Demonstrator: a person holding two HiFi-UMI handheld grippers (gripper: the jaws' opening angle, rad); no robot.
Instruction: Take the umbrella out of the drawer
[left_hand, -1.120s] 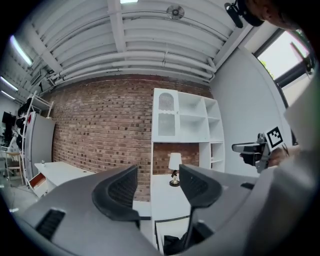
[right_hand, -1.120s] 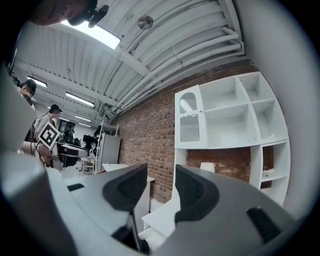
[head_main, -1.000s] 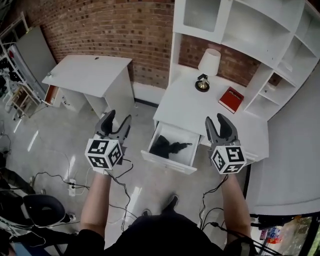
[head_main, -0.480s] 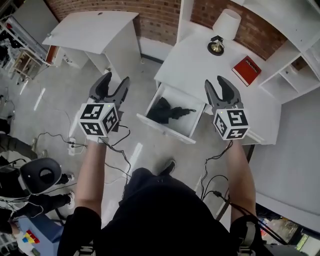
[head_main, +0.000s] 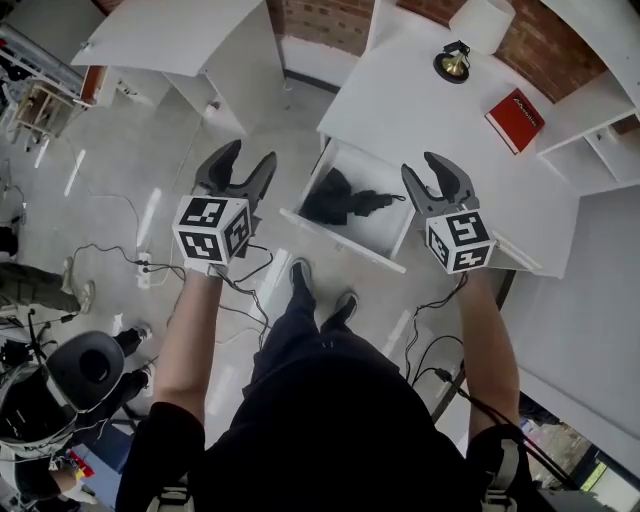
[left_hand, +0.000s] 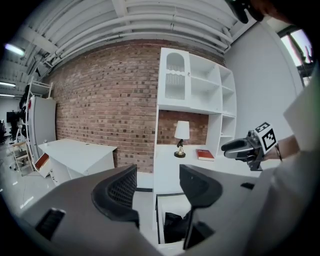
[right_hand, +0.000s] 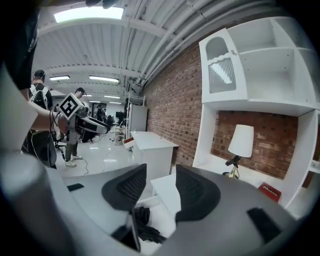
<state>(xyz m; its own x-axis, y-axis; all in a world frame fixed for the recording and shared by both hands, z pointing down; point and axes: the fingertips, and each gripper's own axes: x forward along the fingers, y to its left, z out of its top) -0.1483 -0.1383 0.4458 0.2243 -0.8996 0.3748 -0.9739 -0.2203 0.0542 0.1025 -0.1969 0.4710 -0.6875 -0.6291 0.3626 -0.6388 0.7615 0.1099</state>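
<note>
The head view looks steeply down on the open white drawer (head_main: 345, 241). Both gripper views face forward, sharing that drawer and the red brick wall (left_hand: 100, 95).

The person wore a black top (head_main: 330, 425) with short sleeves (head_main: 160, 445), dark trousers (head_main: 298, 325) and dark shoes (head_main: 300, 274), seen at twelve o'clock of the torso. The left gripper (head_main: 250, 155), at ten o'clock of the head view, and the right gripper (head_main: 418, 164), at two o'clock, were dark grey and beak-shaped. Each bore a white cube (head_main: 212, 230) printed with black square markers. Black meshed pads (left_hand: 119, 190) lined the jaws. Thin black cables (head_main: 432, 345) trailed below the right wrist.
</note>
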